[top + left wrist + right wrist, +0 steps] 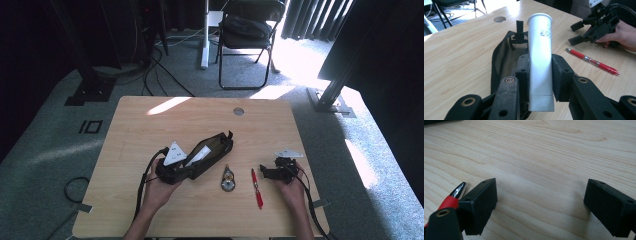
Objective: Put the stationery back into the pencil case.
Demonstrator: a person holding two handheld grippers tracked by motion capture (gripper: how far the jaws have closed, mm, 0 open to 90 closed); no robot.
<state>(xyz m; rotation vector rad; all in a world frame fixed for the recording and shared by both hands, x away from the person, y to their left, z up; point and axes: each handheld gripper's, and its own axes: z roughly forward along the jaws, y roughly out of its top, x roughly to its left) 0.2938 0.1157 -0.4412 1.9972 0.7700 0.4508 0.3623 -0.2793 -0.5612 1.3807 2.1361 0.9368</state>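
White plastic is clamped between the black fingers (561, 77) of the left gripper (541, 82): a smooth tube (540, 55) with a flat crimped end nearest the camera and a round flared end farther off, faint grey print showing near that far end. The tube is held above the open black pouch (501, 60), which lies lengthwise on the pale wooden tabletop (461, 50) beneath it, a black buckle standing at the pouch's far end. In the high view the left gripper (176, 165) is seen at the pouch's near end. Farther to the right, a small round metal object (228, 180) and a red pen (594, 62) are laid on the tabletop. Beyond the pen, the right gripper (541, 205) is held low over bare wood, its fingers (480, 202) spread wide with nothing between them, the pen's silver tip just beside one finger.
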